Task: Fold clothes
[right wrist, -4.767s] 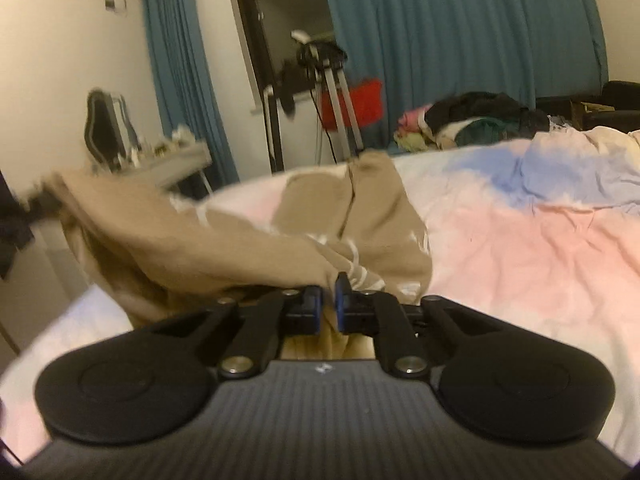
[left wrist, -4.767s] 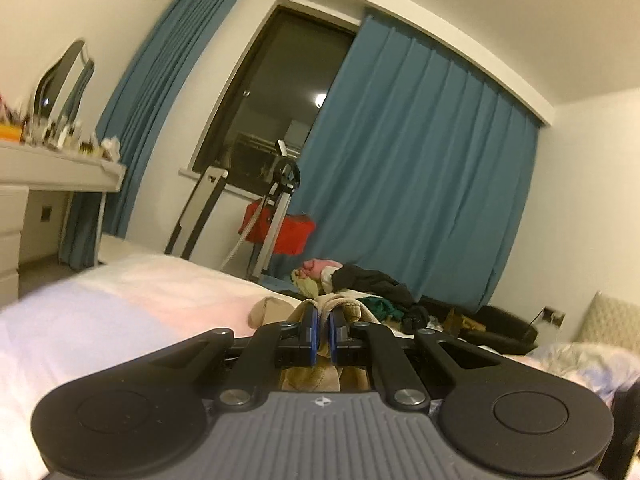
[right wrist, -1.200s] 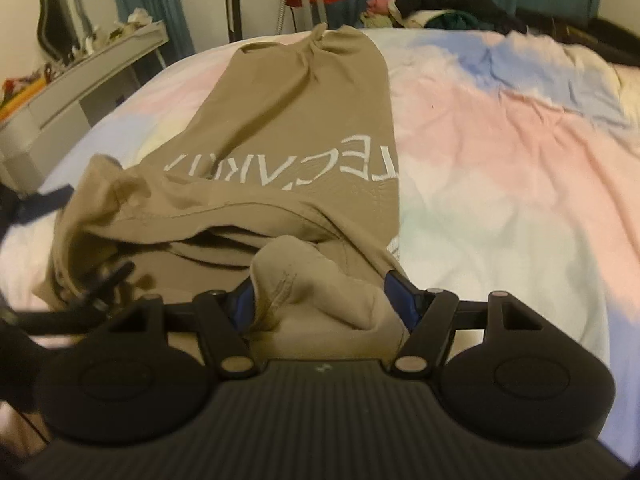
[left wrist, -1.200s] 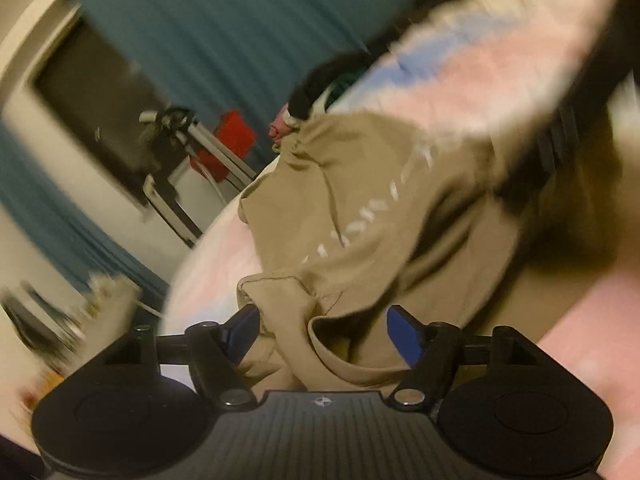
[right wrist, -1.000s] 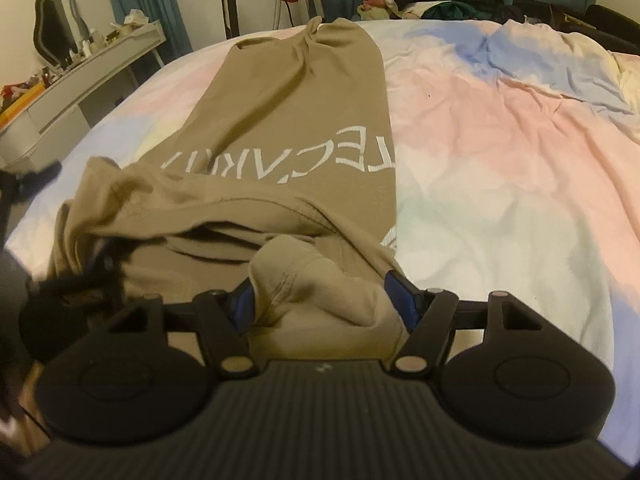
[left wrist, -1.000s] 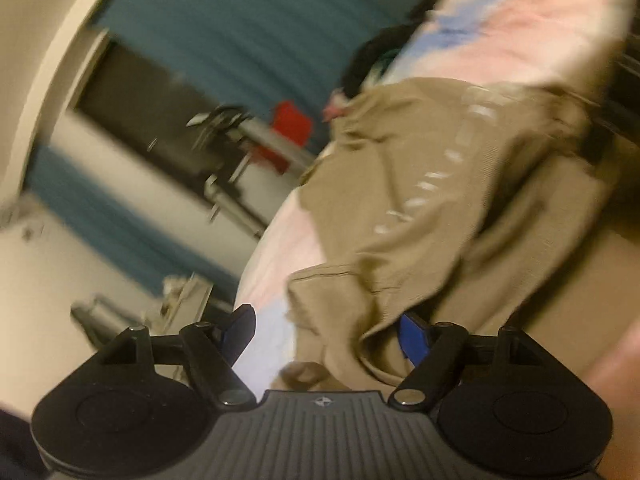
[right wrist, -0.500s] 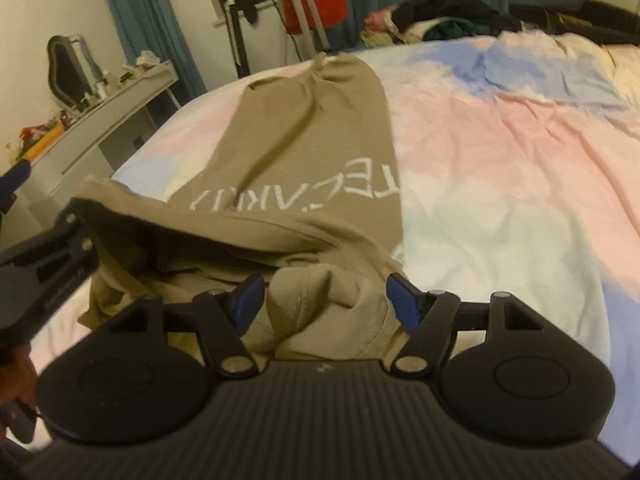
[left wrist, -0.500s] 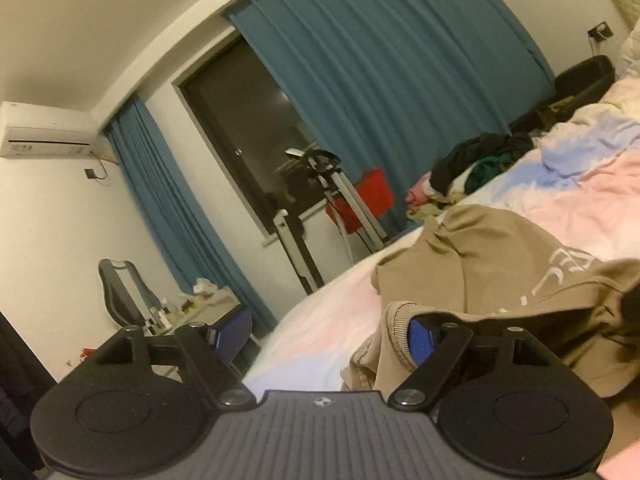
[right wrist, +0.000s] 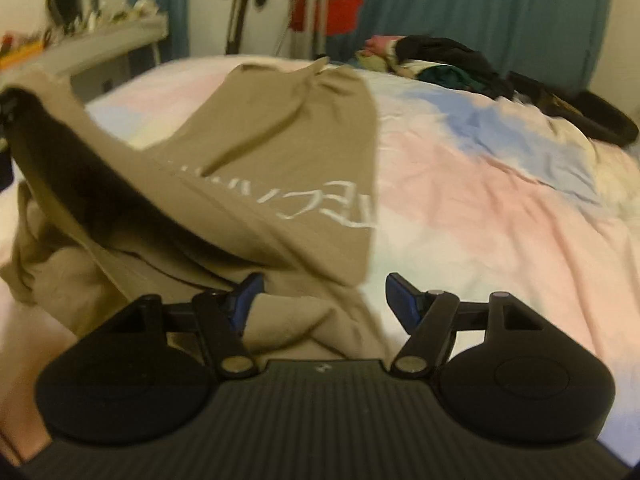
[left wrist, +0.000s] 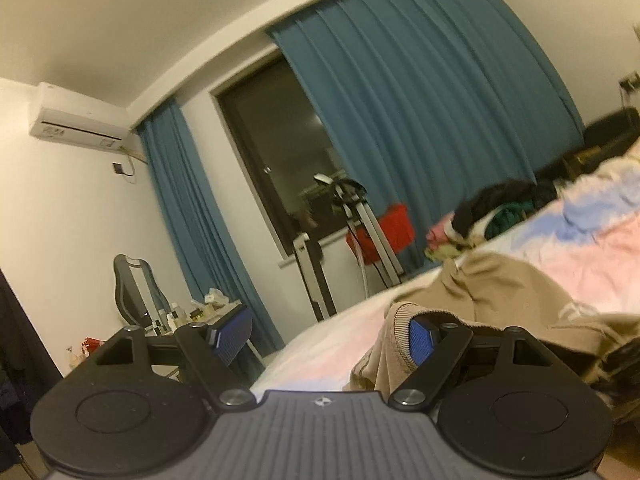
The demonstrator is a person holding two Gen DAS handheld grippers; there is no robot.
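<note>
A: The tan cotton sweatshirt with white lettering (right wrist: 280,152) is lying lengthwise on the pastel pink-and-blue bedspread (right wrist: 500,208), its near end bunched and one corner hanging lifted at the left.

B: Is either tool gripping it?

A: No. The right gripper (right wrist: 322,292) is standing wide, cloth sitting loosely between its jaws. The left gripper (left wrist: 320,338) is gaping too; a ribbed hem (left wrist: 394,328) is draping over its right blue pad (left wrist: 422,342), unpinched.

B: The risk?

A: Probably that hem sliding off, collapsing the fold into the crumpled heap. Farther back, the dark clothes pile (right wrist: 440,60) and teal curtains (left wrist: 420,120) are staying clear.
</note>
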